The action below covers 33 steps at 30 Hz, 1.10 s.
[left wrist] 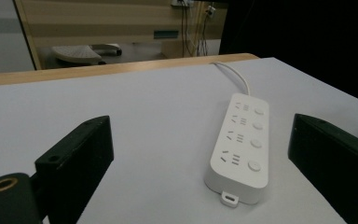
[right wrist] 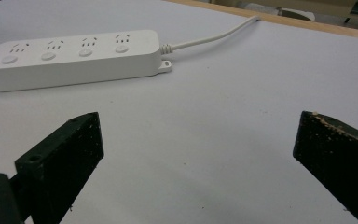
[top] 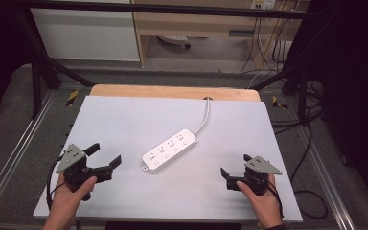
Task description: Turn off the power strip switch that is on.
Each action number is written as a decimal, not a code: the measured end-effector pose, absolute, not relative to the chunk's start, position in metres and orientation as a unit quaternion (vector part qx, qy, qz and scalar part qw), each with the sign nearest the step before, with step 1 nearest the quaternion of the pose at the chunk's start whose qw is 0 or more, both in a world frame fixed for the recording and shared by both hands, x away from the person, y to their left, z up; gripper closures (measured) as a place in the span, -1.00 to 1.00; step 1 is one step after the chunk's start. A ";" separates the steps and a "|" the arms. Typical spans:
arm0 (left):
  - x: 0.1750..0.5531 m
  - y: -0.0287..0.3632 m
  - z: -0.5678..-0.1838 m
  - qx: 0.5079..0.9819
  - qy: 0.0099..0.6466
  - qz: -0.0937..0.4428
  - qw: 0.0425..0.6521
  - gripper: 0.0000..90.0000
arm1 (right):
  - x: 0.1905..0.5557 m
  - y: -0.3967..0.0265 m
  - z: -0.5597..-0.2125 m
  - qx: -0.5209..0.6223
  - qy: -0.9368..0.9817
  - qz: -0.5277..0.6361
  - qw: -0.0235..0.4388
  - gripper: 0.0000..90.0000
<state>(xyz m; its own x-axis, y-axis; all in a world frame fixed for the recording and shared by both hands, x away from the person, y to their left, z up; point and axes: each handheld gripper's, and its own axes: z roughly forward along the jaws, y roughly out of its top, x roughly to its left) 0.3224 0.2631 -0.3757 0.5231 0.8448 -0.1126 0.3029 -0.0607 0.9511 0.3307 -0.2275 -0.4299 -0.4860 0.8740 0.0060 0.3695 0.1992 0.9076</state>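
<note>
A white power strip [top: 170, 149] with four sockets and four round buttons lies slantwise in the middle of the white table top [top: 124, 115]. Its white cable [top: 205, 115] runs back to a hole at the far edge. My left gripper [top: 106, 154] is held near the front left, open and empty, pointing at the strip's near end. In the left gripper view the strip [left wrist: 240, 144] lies ahead between the wide-apart jaws of my left gripper [left wrist: 200, 126]. My right gripper [top: 235, 165] hovers at the front right, open and empty. In the right gripper view the strip [right wrist: 74, 56] lies far left of my right gripper [right wrist: 198, 120].
A wooden strip [top: 172, 91] borders the table's far edge. Metal rails [top: 19, 143] run along both sides of the table. Loose black cables [top: 311, 143] lie on the floor at the right. A cabinet [top: 86, 33] and a wooden shelf unit stand behind.
</note>
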 end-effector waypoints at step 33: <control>0.366 0.206 -0.358 0.689 0.414 0.229 0.548 -0.83 | 0.330 -0.224 -0.432 0.427 0.733 0.459 0.264 -0.95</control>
<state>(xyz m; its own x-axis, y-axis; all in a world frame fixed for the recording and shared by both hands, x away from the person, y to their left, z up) 0.3660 0.2064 -0.3581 0.5517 0.8225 -0.1380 0.3197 -0.0558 0.9459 0.3303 -0.2241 -0.4322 -0.4960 0.8683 0.0051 0.3837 0.2140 0.8983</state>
